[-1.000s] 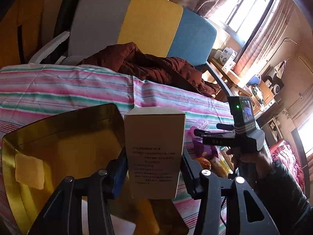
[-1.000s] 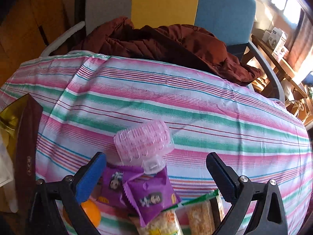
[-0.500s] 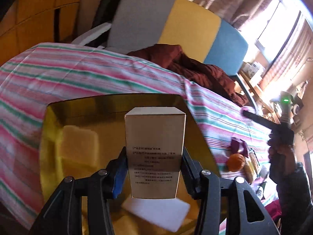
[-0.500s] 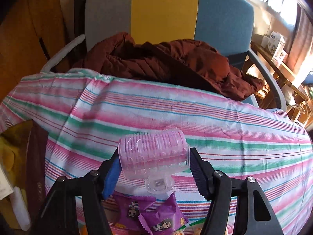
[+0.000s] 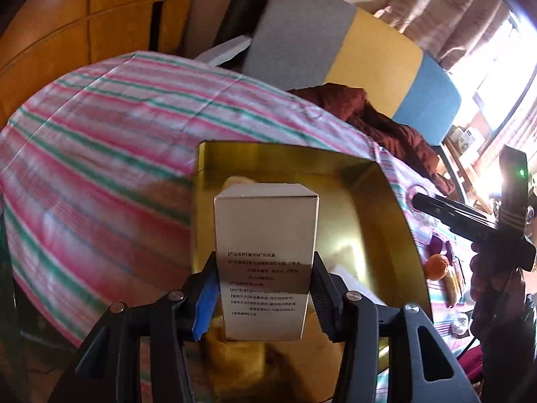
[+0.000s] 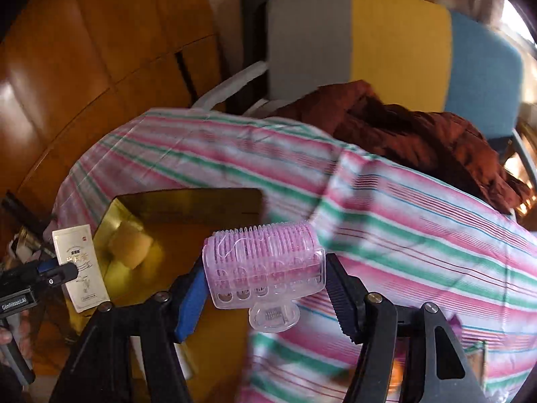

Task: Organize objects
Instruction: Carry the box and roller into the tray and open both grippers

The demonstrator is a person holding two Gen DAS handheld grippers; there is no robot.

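Note:
My left gripper (image 5: 265,288) is shut on a white carton with printed text (image 5: 265,252) and holds it upright over the open gold box (image 5: 376,201). My right gripper (image 6: 265,288) is shut on a pink plastic hair roller (image 6: 265,262), held above the striped cloth at the gold box's (image 6: 188,201) right edge. The carton (image 6: 80,265) and left gripper (image 6: 40,275) show at the left of the right wrist view. The right gripper's body (image 5: 470,225) shows at the right of the left wrist view. A yellow sponge (image 6: 129,245) lies in the box.
The table wears a pink, green and white striped cloth (image 5: 100,154). An orange (image 5: 436,265) and snack packets (image 5: 453,282) lie to the right of the box. A chair (image 6: 386,43) with a rust-brown jacket (image 6: 419,134) stands behind. Wooden panelling (image 6: 84,67) is at the left.
The left gripper has carried the carton further over the gold box. The right gripper closed on the pink roller, lifted it off the snack pile and moved left toward the box.

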